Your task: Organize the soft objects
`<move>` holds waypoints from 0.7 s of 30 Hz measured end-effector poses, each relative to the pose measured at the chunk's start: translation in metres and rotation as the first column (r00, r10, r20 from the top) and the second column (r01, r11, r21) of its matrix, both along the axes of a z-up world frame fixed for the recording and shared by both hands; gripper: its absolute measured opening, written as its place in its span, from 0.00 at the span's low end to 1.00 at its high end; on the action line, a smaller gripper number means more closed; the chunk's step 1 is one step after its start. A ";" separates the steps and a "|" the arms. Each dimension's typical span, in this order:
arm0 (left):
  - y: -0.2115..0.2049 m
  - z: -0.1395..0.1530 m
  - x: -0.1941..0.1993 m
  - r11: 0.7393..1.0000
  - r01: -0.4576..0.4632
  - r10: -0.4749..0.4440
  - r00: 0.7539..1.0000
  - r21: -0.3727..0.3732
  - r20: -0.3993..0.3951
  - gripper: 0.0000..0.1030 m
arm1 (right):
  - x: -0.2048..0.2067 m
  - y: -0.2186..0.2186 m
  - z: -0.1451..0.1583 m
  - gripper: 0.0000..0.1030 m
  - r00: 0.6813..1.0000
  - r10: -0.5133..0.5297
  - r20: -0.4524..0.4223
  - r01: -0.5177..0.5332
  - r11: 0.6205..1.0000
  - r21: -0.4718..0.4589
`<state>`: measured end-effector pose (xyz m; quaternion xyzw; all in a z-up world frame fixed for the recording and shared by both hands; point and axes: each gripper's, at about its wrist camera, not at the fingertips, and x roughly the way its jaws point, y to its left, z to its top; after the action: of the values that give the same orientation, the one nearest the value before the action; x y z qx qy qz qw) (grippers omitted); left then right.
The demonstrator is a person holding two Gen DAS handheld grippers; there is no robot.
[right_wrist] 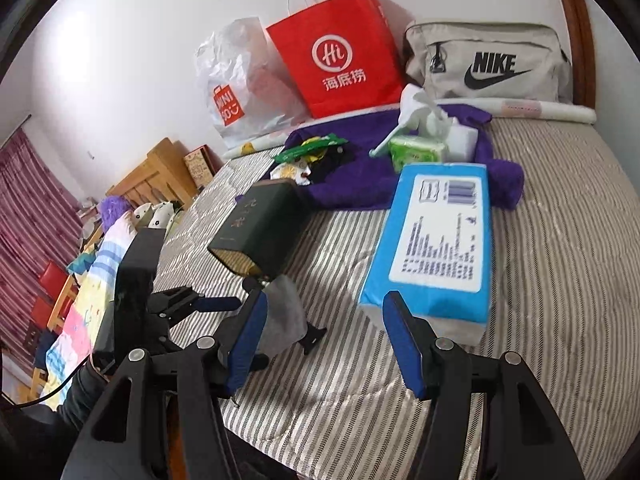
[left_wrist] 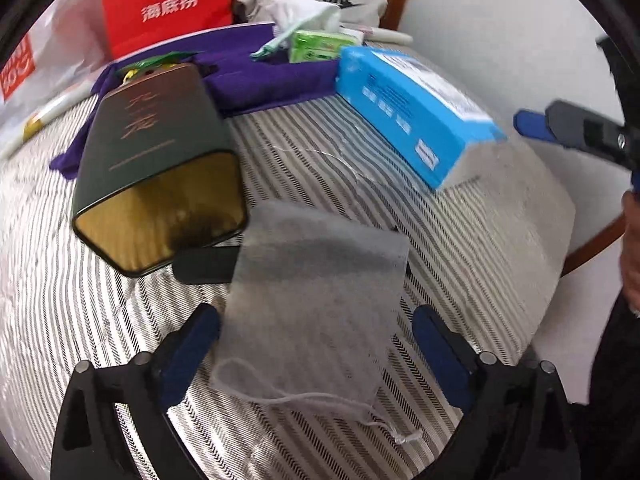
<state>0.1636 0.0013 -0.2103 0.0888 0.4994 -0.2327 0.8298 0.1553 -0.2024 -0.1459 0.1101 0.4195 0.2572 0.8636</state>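
A thin white translucent drawstring pouch (left_wrist: 316, 300) lies on the striped bedspread (left_wrist: 100, 320), between the spread fingers of my left gripper (left_wrist: 316, 344), which is open and not pinching it. The pouch also shows in the right wrist view (right_wrist: 286, 312), just in front of the open end of a dark green tin (right_wrist: 260, 228). That tin lies on its side (left_wrist: 160, 176), gold inside showing. My right gripper (right_wrist: 324, 340) is open and empty, hovering before a blue tissue pack (right_wrist: 436, 240). A purple cloth (right_wrist: 360, 176) lies further back.
A small green tissue packet (right_wrist: 416, 152), white crumpled tissue (right_wrist: 424, 116) and snack wrappers (right_wrist: 312, 148) sit on the purple cloth. A red paper bag (right_wrist: 340, 56), a white plastic bag (right_wrist: 236, 80) and a beige Nike bag (right_wrist: 488, 64) stand against the wall. The bed edge drops at left.
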 end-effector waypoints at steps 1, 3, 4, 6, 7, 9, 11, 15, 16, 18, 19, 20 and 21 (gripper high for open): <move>-0.005 -0.001 0.000 1.000 -0.003 0.003 1.000 0.018 0.007 0.98 | 0.000 0.001 -0.001 0.58 1.000 0.002 -0.004 -0.002 1.000 -0.004; -0.012 -0.003 -0.001 0.998 -0.009 0.007 1.000 0.065 0.022 0.98 | -0.002 0.003 -0.003 0.58 1.000 0.007 -0.007 -0.007 1.000 -0.009; -0.015 -0.004 -0.001 0.997 -0.011 0.009 1.000 0.081 0.025 0.98 | -0.004 0.003 -0.003 0.58 1.000 0.009 -0.006 -0.009 1.000 -0.010; -0.018 -0.004 -0.002 0.995 -0.028 0.024 0.999 0.097 0.036 0.98 | -0.005 0.002 -0.003 0.58 1.000 0.009 -0.008 -0.009 1.000 -0.013; -0.018 -0.004 -0.003 0.994 -0.036 0.032 0.999 0.099 0.043 0.98 | -0.006 0.002 -0.003 0.58 1.000 0.009 -0.008 -0.010 1.000 -0.015; -0.018 -0.004 -0.004 0.994 -0.050 0.044 0.997 0.101 0.060 0.98 | -0.009 0.001 -0.003 0.58 1.000 0.007 -0.009 -0.007 1.000 -0.014; -0.015 -0.002 -0.006 0.993 -0.076 0.068 0.993 0.089 0.095 0.81 | -0.012 0.000 -0.002 0.58 1.000 0.004 -0.011 -0.004 1.000 -0.001; -0.003 0.007 -0.007 0.993 -0.108 0.102 0.989 0.055 0.110 0.41 | -0.016 0.003 -0.001 0.58 1.000 0.013 -0.008 -0.013 1.000 -0.005; 0.001 0.008 -0.008 0.992 -0.116 0.111 0.988 0.042 0.109 0.29 | -0.018 0.005 -0.001 0.59 1.000 0.016 -0.007 -0.016 1.000 -0.013; 0.005 0.008 -0.013 0.992 -0.120 0.113 0.987 0.048 0.117 0.17 | -0.019 0.010 -0.002 0.59 1.000 0.028 -0.013 -0.028 0.999 -0.021; 0.007 0.008 -0.015 0.992 -0.119 0.113 0.987 0.046 0.115 0.14 | -0.019 0.011 -0.003 0.59 0.999 0.031 -0.015 -0.031 0.999 -0.022; 0.013 0.008 -0.020 0.992 -0.123 0.119 0.987 0.036 0.109 0.12 | -0.020 0.013 -0.004 0.59 0.999 0.036 -0.017 -0.036 0.999 -0.023; 0.016 0.008 -0.021 0.991 -0.130 0.126 0.986 0.029 0.106 0.12 | -0.020 0.016 -0.005 0.59 0.999 0.042 -0.018 -0.042 0.999 -0.025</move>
<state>0.1429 0.0178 -0.2023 0.0832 0.4645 -0.1649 0.8661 0.1355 -0.1868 -0.1505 0.0926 0.4325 0.2690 0.8556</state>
